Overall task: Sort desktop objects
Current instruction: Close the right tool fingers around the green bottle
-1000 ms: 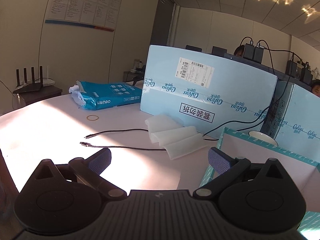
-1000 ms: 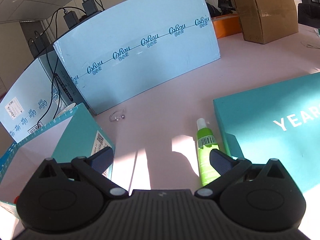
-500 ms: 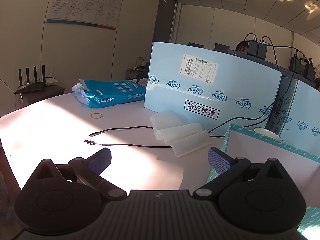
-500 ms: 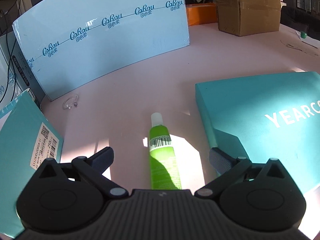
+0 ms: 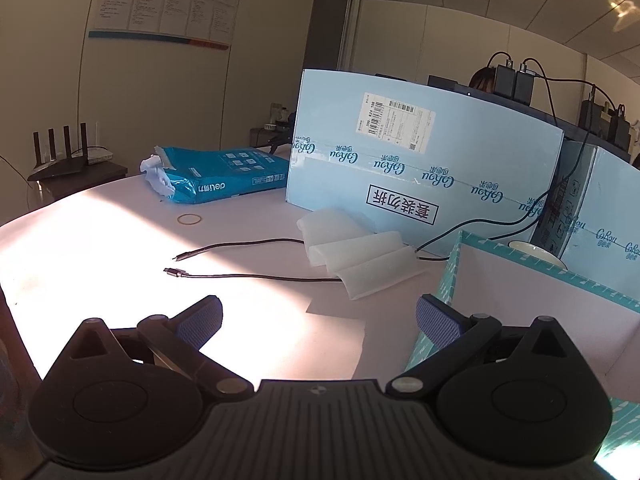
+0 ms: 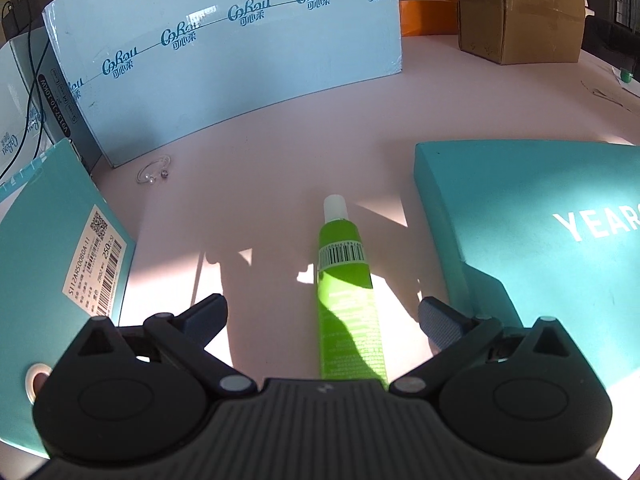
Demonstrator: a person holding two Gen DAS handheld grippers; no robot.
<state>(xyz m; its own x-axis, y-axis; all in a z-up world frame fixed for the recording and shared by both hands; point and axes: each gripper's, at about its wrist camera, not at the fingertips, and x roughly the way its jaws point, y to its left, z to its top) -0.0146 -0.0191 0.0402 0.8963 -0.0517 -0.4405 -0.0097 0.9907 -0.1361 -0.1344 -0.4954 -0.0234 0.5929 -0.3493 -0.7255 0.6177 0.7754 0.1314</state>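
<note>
A green tube [image 6: 346, 280] with a white cap lies on the pink table, cap pointing away. My right gripper [image 6: 322, 316] is open just above it, one finger on each side, not touching. An open teal box [image 6: 60, 264] stands to its left, and a teal lid [image 6: 552, 248] marked YEAR lies to its right. My left gripper [image 5: 318, 318] hangs open over the table with nothing in it, beside the open teal box [image 5: 532, 280]. Ahead of it lie white folded foam [image 5: 352, 252], two black cables [image 5: 248, 276] and a rubber band [image 5: 189, 219].
Tall pale-blue cartons [image 5: 424, 168] [image 6: 224, 60] stand along the back of the table. A blue paper pack [image 5: 224, 178] lies far left, a router [image 5: 60, 160] behind it. A small clear ring [image 6: 154, 170], a brown carton [image 6: 520, 8] and a white bowl [image 5: 536, 250] are also present.
My right gripper has swung right and come down, so the green tube now lies centred between its open fingers. The left gripper has drifted slightly and stays open.
</note>
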